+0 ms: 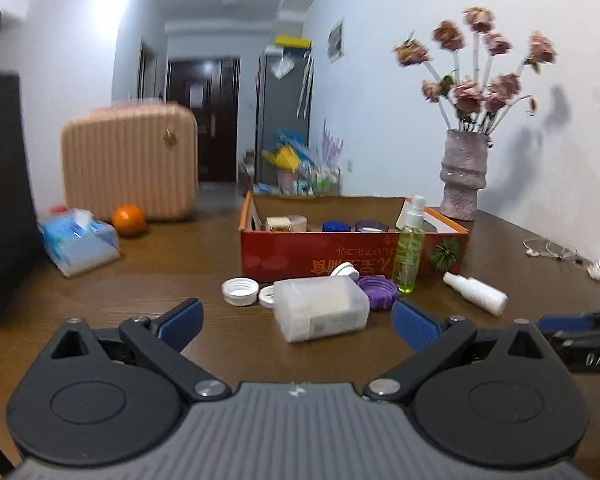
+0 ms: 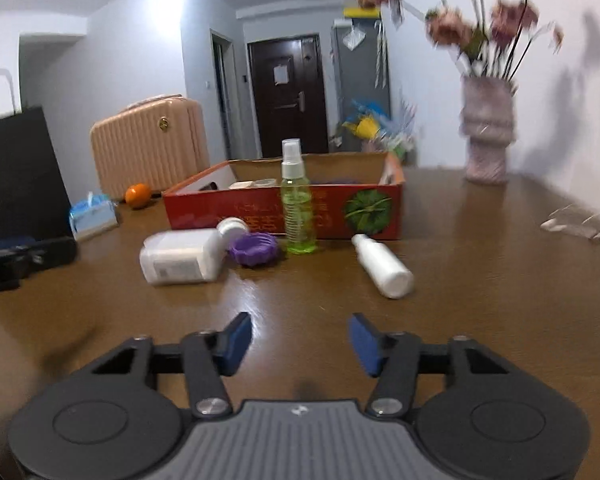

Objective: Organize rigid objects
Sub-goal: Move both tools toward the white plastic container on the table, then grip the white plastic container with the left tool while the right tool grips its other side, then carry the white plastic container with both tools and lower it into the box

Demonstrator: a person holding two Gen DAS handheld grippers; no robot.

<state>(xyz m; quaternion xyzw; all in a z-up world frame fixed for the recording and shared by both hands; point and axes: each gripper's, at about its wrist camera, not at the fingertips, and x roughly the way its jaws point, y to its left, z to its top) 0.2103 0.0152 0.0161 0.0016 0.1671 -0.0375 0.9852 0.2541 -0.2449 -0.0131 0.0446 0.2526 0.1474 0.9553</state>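
Frosted box (image 1: 321, 307) on its side on table (image 1: 140, 280), just ahead of left gripper (image 1: 298, 320), fingers spread wide, empty. Likely light, stiff, slick plastic: pinch across short sides. Purple lid (image 1: 377, 292) touching, white cap (image 1: 240, 291) near. Right gripper (image 2: 300, 338) spread, empty; white bottle (image 2: 383, 265) ahead. Red carton (image 1: 352, 246) behind.

Left gripper (image 1: 298, 322): jaws spread wide, blue pads (image 1: 182, 322) angled outward, nothing between them; held low and level, pointing toward the far side. Right gripper (image 2: 300, 340): jaws parted more narrowly, blue pads (image 2: 236, 340) facing each other, nothing gripped; level, low. Its tip shows at the right edge of the left wrist view.
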